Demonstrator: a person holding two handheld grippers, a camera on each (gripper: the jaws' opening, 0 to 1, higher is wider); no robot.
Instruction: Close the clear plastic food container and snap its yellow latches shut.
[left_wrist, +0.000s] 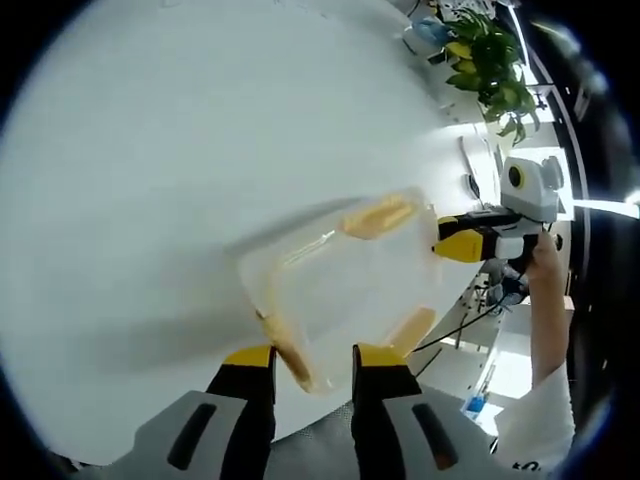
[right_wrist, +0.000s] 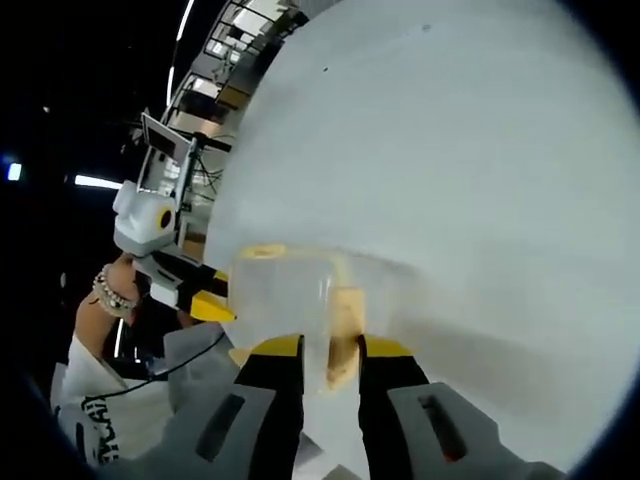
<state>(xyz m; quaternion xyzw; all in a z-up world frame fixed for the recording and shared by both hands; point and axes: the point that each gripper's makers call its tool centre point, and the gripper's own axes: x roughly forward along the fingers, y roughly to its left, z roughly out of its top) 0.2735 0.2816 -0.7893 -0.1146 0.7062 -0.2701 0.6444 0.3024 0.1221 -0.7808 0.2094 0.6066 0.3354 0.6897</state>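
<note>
A: Where is the clear container (left_wrist: 345, 290)?

B: On the white table (left_wrist: 180, 150), between our grippers. Left gripper (left_wrist: 312, 362) spread at its near yellow latch (left_wrist: 288, 355); right gripper (right_wrist: 330, 350) spread around another latch (right_wrist: 345, 335). We should press squarely, steadying opposite sides.

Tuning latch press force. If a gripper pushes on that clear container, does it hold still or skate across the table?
Probably skates: the clear container looks thin-walled and empty, so light, and it sits on a smooth white table. Walls likely flex somewhat under a squeeze. Bracing from both ends should help; the left gripper and right gripper each sit at a yellow latch.
</note>
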